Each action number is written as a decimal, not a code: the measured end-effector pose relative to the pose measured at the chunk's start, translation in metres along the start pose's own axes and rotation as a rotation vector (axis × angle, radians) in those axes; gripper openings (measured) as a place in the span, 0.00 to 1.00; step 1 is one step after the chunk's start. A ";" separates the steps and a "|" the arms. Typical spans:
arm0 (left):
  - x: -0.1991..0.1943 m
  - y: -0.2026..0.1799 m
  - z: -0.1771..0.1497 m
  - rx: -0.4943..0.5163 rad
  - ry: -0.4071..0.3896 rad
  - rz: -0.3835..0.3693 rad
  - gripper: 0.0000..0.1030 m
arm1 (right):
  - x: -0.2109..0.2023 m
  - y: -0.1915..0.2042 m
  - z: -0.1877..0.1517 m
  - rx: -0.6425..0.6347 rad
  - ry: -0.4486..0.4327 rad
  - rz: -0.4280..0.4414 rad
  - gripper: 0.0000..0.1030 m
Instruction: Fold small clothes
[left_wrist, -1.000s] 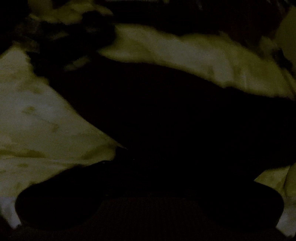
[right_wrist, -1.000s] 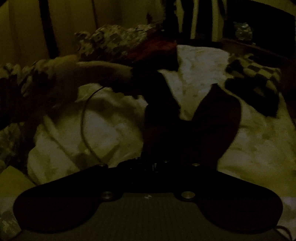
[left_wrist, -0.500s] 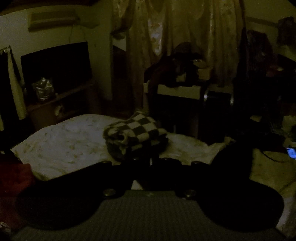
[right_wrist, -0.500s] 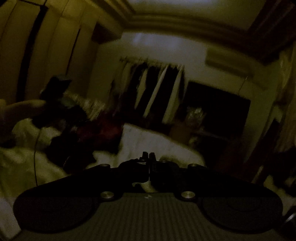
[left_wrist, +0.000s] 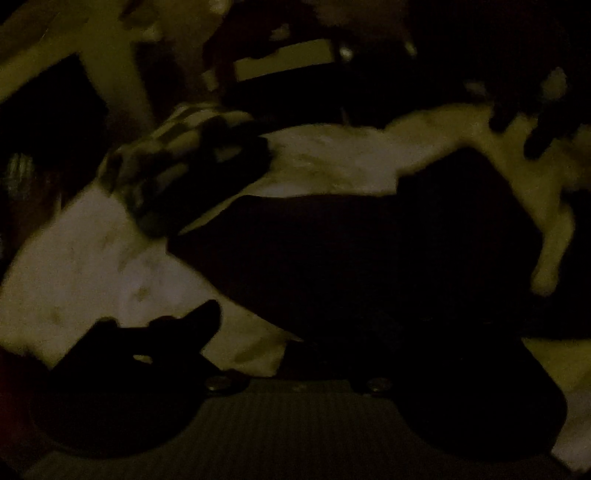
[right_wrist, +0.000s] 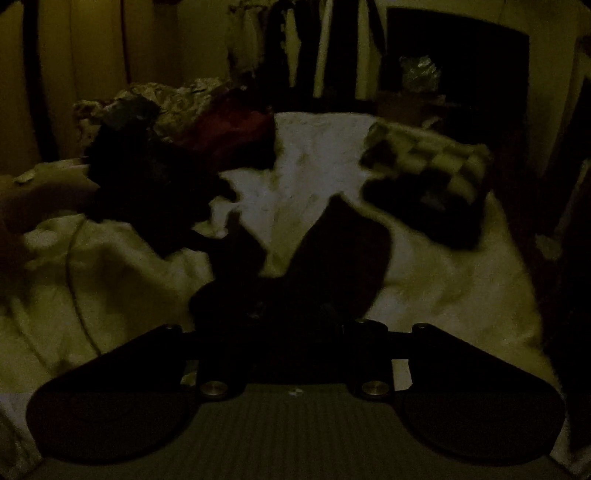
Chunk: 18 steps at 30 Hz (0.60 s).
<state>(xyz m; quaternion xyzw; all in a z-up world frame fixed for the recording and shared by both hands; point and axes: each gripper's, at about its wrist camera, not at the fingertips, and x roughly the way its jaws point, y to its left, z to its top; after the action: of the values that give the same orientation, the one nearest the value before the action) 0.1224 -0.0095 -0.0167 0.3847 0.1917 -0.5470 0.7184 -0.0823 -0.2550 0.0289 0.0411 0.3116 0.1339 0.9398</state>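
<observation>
A dark garment (right_wrist: 332, 251) lies spread on the pale bed sheet (right_wrist: 443, 288), directly ahead of the right gripper (right_wrist: 295, 314); two limbs of it fork away from the jaws, and its near end runs into the shadow at the jaws themselves; whether the jaws are closed on the cloth or merely over it, I cannot tell, since everything there is black on black. In the left wrist view the same dark garment (left_wrist: 369, 258) fills the field ahead of the left gripper (left_wrist: 295, 354); its jaws are lost in the dark as well, so their state cannot be told.

The step in hand looks like laying the garment flat before a fold, or taking hold of its near edge; the next move calls for a sure grip on an edge with each gripper and a carry across to the far side, without dragging the sheet along.

The right view alone shows the person's left hand (right_wrist: 48, 192) beyond and left of the jaws, a heap of red and patterned clothes (right_wrist: 207, 122) behind it, and a checkered folded piece (right_wrist: 428, 166) ahead to the right; the left view shows that checkered piece (left_wrist: 177, 162) ahead-left, blurred.
</observation>
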 end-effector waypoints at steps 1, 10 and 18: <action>0.012 0.000 -0.001 0.025 0.008 0.020 1.00 | 0.003 0.005 -0.004 -0.033 0.009 0.012 0.59; 0.025 0.007 -0.013 -0.059 -0.004 -0.078 1.00 | 0.062 0.082 -0.015 -0.587 0.086 -0.167 1.00; 0.022 -0.004 -0.007 -0.034 -0.014 -0.144 1.00 | 0.049 0.025 -0.012 -0.409 0.067 -0.321 0.09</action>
<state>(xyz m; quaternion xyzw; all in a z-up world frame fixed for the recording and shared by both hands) 0.1267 -0.0186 -0.0373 0.3538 0.2229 -0.5967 0.6849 -0.0575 -0.2177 -0.0046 -0.2041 0.3116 0.0443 0.9270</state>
